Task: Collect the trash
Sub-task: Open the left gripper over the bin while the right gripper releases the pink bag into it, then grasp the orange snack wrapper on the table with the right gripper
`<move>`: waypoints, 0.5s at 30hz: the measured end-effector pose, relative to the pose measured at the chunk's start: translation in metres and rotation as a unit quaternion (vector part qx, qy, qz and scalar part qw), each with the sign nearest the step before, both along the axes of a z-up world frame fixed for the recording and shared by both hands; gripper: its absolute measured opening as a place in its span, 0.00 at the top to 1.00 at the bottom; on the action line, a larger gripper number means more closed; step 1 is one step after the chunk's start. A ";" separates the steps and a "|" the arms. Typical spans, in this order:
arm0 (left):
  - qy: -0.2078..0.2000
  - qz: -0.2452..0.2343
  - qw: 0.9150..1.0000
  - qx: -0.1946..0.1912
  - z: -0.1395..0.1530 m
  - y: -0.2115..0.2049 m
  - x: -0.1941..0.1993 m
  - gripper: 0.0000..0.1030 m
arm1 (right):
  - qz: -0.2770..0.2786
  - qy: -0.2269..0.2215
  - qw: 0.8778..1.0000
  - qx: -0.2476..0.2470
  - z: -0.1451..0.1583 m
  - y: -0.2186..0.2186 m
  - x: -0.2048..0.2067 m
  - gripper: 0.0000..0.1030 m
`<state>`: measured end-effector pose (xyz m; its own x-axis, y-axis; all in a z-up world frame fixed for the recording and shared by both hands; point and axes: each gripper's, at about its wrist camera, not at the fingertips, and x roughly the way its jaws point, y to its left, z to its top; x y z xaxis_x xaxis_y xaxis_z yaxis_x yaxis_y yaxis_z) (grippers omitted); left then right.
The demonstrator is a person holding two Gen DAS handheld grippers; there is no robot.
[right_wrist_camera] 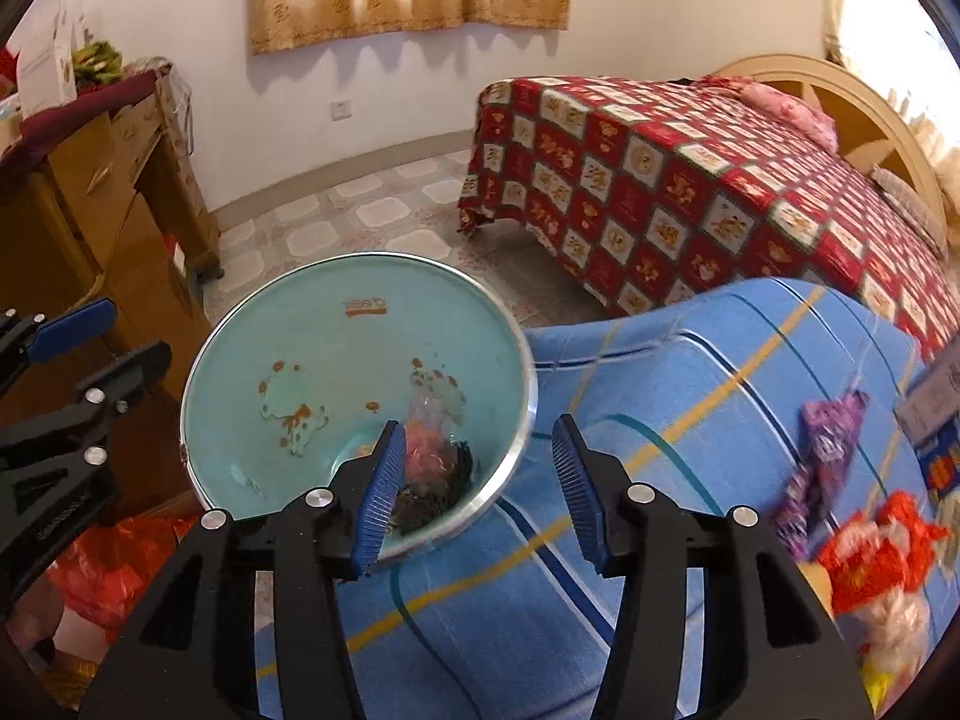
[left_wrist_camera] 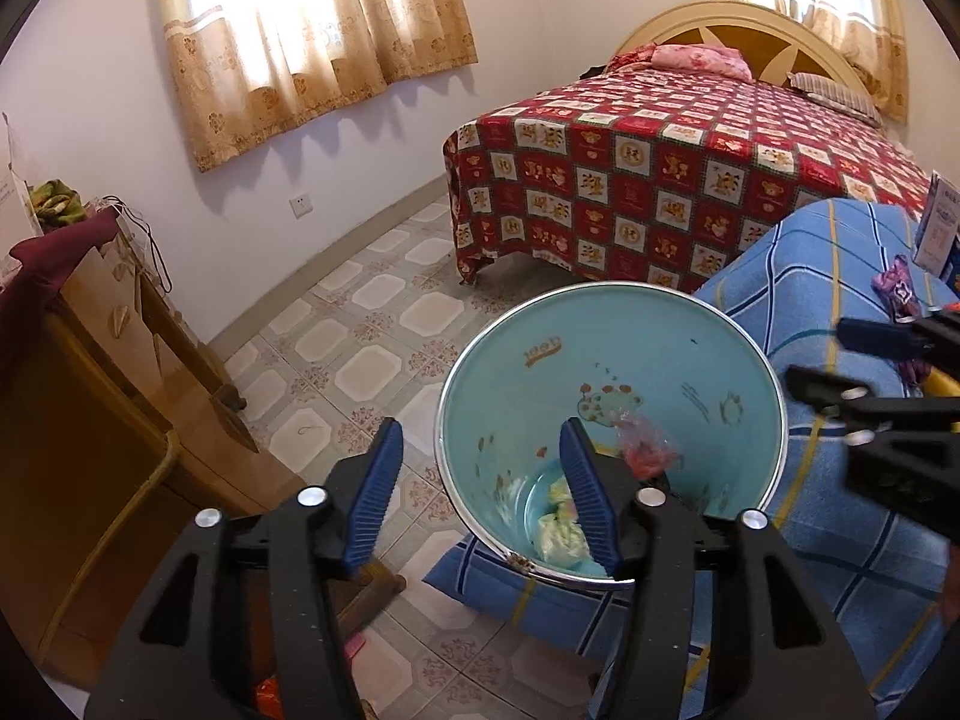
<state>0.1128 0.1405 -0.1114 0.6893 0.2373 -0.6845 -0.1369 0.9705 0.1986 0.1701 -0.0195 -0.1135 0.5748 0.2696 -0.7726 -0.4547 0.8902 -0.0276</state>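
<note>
A teal bin [left_wrist_camera: 630,348] with a metal rim stands beside a surface covered by a blue striped blanket [left_wrist_camera: 840,540]. In the bin lie a pink clear wrapper [left_wrist_camera: 645,450] and a pale green-yellow scrap [left_wrist_camera: 564,528]. My left gripper [left_wrist_camera: 480,426] hangs open over the bin's near rim, with nothing between its pads. My right gripper [right_wrist_camera: 477,426] is open too, above the rim of the bin [right_wrist_camera: 360,348] on the blanket side, and empty. Each gripper shows in the other view: right gripper [left_wrist_camera: 816,354], left gripper [right_wrist_camera: 120,336]. A purple wrapper [right_wrist_camera: 822,456] and a red wrapper [right_wrist_camera: 882,546] lie on the blanket.
A bed with a red checked cover [left_wrist_camera: 660,168] fills the back right. A wooden cabinet [left_wrist_camera: 108,396] stands at the left, draped with a maroon cloth. A red plastic bag [right_wrist_camera: 108,558] lies on the tiled floor [left_wrist_camera: 372,312]. A printed box [left_wrist_camera: 942,228] stands on the blanket.
</note>
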 end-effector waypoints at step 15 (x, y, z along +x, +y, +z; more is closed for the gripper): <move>0.035 -0.077 0.996 0.017 -0.030 -0.065 -0.015 0.39 | -0.294 -0.057 0.953 0.054 0.023 -0.257 -0.137 0.46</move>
<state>0.0980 0.0754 -0.1413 0.6708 0.1565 -0.7249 0.0286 0.9713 0.2361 0.0331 -0.2766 -0.0901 0.7298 -0.0496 -0.6818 0.1232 0.9906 0.0598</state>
